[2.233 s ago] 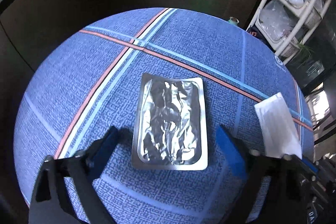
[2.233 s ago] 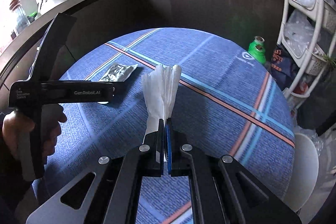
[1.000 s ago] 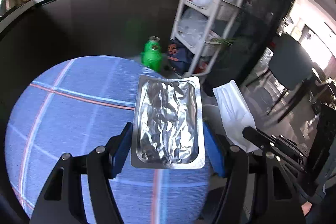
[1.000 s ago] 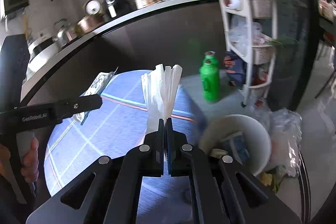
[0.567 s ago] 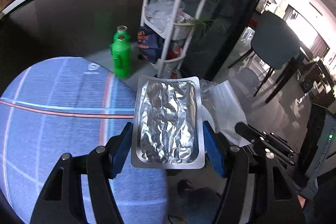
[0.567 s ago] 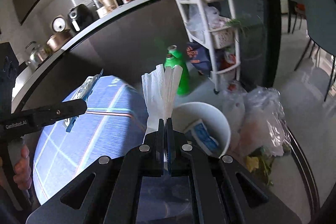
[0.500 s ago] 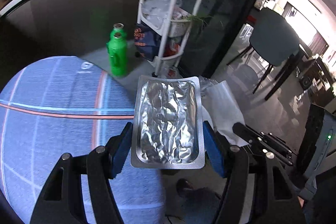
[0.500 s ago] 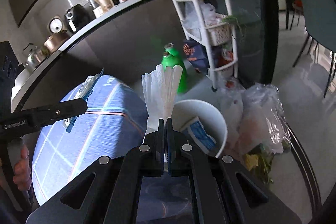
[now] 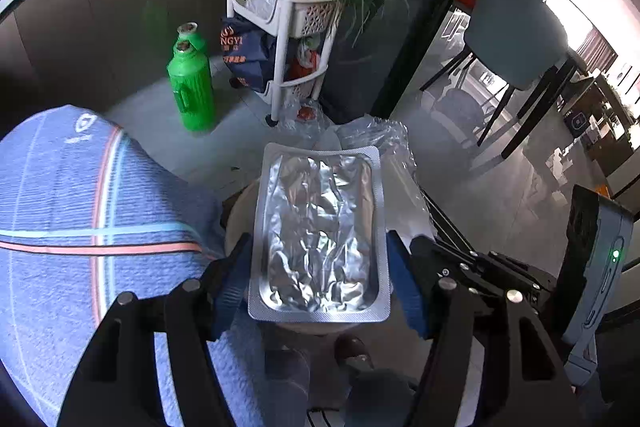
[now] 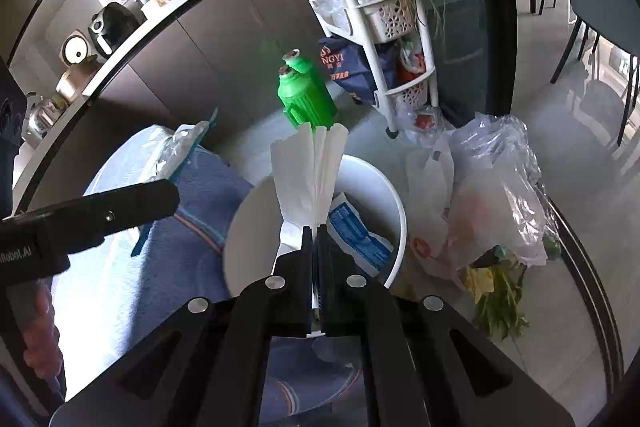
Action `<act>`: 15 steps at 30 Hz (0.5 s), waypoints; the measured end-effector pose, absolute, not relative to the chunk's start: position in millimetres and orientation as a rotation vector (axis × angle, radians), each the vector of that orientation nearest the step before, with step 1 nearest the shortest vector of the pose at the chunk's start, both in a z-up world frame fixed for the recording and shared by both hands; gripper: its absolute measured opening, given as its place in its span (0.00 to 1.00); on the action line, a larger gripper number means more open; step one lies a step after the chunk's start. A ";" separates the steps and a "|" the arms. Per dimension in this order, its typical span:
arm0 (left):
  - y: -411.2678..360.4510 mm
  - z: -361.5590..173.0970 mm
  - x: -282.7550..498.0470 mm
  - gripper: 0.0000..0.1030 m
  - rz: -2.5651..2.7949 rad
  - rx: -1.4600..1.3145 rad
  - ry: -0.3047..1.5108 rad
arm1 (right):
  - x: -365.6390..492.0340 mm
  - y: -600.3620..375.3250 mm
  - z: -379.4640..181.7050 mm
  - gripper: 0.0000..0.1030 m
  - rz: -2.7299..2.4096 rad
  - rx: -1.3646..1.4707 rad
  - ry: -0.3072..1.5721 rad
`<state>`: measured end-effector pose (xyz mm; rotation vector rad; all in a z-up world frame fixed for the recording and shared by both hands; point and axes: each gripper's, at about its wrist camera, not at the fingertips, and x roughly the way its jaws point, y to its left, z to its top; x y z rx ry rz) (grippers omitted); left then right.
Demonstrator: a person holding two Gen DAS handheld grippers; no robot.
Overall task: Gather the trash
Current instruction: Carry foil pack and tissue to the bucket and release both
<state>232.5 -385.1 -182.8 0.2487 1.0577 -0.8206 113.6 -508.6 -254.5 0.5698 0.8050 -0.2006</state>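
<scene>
Over the white bin (image 10: 394,211), the right hand-held gripper (image 10: 315,239) pinches a napkin (image 10: 308,175) while the left hand-held gripper (image 9: 319,259) clamps a foil packet (image 9: 320,239) hiding the bin from its camera.

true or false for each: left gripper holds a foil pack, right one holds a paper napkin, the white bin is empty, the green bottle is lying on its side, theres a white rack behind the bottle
1. The left hand-held gripper holds a silver foil pack. True.
2. The right hand-held gripper is shut on a white paper napkin. True.
3. The white bin is empty. False: a blue and white packet already lies inside it.
4. The green bottle lies on its side. False: it stands upright on the floor.
5. A white rack of baskets stands behind and to the right of the bottle. True.
</scene>
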 end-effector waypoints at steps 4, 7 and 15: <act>-394.1 -198.3 240.8 0.64 -0.818 0.259 1.077 | 122.0 -515.3 -265.2 0.02 -0.197 0.579 0.813; -397.4 -205.6 243.6 0.64 -0.816 0.264 1.084 | 128.2 -517.7 -272.3 0.02 -0.196 0.580 0.826; -408.1 -218.4 247.7 0.68 -0.822 0.287 1.080 | 140.9 -521.3 -287.0 0.05 -0.195 0.565 0.848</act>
